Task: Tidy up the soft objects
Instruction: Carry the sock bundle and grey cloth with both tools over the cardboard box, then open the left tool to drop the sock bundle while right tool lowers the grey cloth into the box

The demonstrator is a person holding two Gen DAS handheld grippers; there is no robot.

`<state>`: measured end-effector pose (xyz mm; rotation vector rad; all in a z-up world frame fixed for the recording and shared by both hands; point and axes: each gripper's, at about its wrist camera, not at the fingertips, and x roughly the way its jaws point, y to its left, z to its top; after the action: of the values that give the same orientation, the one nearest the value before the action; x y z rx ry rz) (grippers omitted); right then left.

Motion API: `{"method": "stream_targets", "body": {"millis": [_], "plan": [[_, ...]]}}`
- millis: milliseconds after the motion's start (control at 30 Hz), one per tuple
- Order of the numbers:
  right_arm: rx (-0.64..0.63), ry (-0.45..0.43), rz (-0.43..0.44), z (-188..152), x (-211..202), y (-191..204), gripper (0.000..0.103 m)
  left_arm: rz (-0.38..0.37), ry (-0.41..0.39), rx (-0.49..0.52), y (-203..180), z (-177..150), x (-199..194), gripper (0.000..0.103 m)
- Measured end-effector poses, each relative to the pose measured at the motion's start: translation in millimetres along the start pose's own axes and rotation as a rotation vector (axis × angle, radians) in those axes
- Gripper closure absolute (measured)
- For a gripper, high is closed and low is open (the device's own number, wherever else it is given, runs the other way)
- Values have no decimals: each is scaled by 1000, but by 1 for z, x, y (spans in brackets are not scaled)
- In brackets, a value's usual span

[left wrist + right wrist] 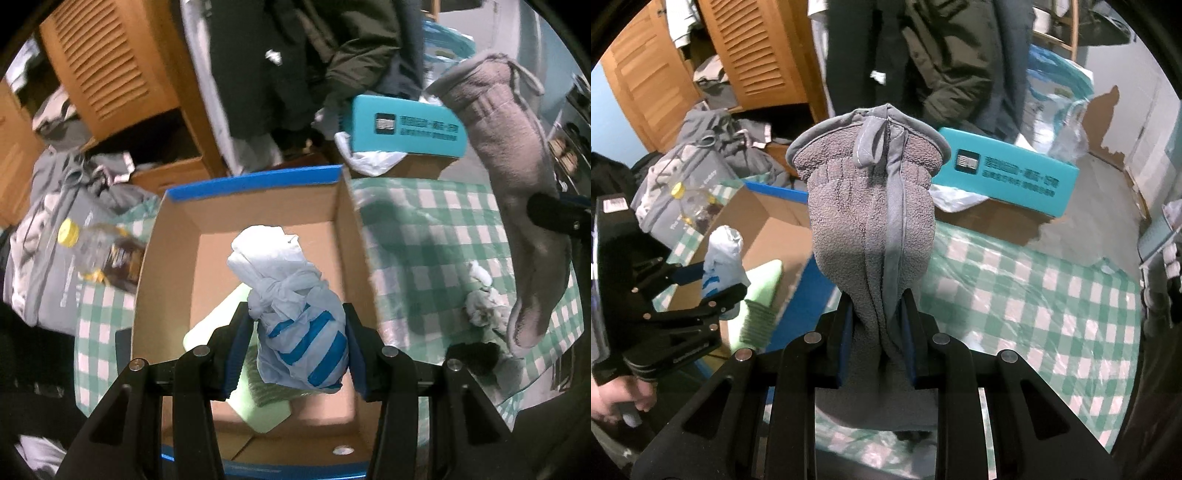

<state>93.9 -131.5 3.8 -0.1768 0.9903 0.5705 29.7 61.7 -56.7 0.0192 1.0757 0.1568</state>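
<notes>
teal box (1008,173) | bottle, yellow cap (98,249) | wooden louvred doors (753,51), possibly wardrobe

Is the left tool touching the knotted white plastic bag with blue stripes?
Touching. In the left wrist view, the left tool has both blue pads pressed against the sides of the knotted white plastic bag with blue stripes, holding it above the open cardboard box.

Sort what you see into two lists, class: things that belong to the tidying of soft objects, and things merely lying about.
Part of the job:
- left hand-held gripper, shut on the knotted plastic bag
- right hand-held gripper, shut on the grey fleece glove
- cardboard box
- green cloth in the box

Lying about:
- teal box
- yellow-capped bottle
- crumpled tissue
</notes>
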Motion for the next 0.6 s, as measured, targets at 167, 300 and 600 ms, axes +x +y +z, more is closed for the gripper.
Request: {"method": "stream_targets", "body": {"millis": [167, 300, 600], "plan": [[-27, 12, 29, 10, 10, 26, 81, 38, 15, -30, 24, -5, 9, 55], [-51, 23, 47, 16, 17, 45, 81, 41, 43, -68, 40, -12, 19, 54], [-100, 64, 89, 25, 41, 87, 81, 36, 103, -125, 71, -25, 40, 54]]}}
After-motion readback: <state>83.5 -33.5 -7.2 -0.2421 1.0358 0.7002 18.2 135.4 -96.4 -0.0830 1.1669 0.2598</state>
